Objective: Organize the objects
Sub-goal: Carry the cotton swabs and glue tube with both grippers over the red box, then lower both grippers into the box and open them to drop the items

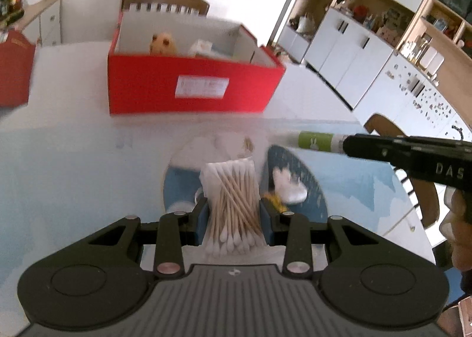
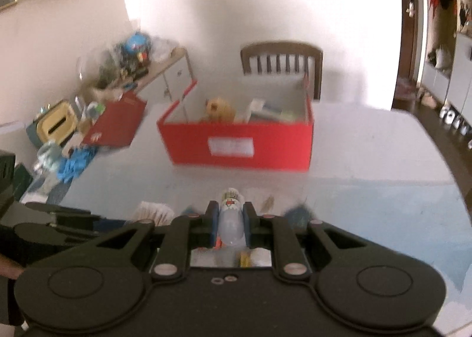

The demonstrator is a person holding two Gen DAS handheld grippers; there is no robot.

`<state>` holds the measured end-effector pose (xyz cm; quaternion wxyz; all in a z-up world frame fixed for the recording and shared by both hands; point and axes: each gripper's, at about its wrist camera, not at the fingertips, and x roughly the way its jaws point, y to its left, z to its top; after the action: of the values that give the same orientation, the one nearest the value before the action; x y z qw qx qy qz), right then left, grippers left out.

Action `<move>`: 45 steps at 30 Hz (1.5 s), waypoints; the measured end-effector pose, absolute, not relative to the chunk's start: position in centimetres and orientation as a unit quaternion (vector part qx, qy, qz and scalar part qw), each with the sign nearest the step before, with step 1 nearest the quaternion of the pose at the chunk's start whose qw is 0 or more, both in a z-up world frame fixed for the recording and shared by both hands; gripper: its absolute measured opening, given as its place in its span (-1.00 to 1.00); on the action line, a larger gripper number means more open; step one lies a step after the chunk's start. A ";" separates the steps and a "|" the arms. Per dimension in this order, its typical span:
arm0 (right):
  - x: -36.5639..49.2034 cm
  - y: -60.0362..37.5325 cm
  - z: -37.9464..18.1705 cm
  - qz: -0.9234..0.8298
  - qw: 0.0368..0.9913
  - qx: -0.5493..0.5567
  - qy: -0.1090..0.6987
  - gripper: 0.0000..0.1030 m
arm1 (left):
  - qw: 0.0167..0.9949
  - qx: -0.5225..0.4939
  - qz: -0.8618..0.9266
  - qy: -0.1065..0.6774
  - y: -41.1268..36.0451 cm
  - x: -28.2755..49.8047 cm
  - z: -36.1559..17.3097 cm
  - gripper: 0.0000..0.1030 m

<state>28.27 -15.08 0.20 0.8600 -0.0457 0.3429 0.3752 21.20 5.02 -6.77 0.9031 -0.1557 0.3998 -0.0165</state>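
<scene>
Counted are two grippers (image 1: 233, 204), one red box (image 1: 191, 83), two chairs (image 2: 281, 58), one swab bundle (image 1: 233, 198), and one small bottle (image 2: 231, 219).

1. A white table (image 2: 368, 142) is carrying everything, its near part showing a pale blue covering (image 2: 383, 219).
2. A red open box (image 2: 236, 142) with a white label is sitting near the far edge, in front of a wooden chair.
3. A flat red lid (image 2: 116, 123) is lying to the box's left, tilted, its far end possibly propped on clutter.
4. A blue crumpled item (image 2: 72, 164), perhaps gloves, is lying by the left edge.
5. A blue round mat (image 1: 306, 177) is lying on the near part, with a white fluffy piece (image 1: 290, 186) resting on it.
</scene>
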 end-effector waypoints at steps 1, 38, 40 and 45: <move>28.8 -14.9 0.7 0.374 0.863 -0.045 0.336 -0.69 | 0.905 -0.156 -0.017 0.396 5.2 21.6 -6.3 -0.32; 45.7 -3.8 -1.3 0.323 0.882 -0.084 0.334 -0.69 | 0.912 -0.049 0.042 0.406 10.1 44.4 -2.6 -0.32; 46.4 -3.2 -1.9 0.323 0.878 -0.088 0.343 -0.69 | 0.907 -0.048 0.046 0.416 10.2 45.2 -3.4 -0.32; 48.1 -2.2 -3.4 0.322 0.864 -0.096 0.375 -0.69 | 0.900 -0.044 0.046 0.431 10.4 46.8 -4.7 -0.32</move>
<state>48.10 -2.16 -3.36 0.8638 -0.0961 0.3753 0.3222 46.84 10.42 -4.67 0.8999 -0.0442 0.4314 0.0461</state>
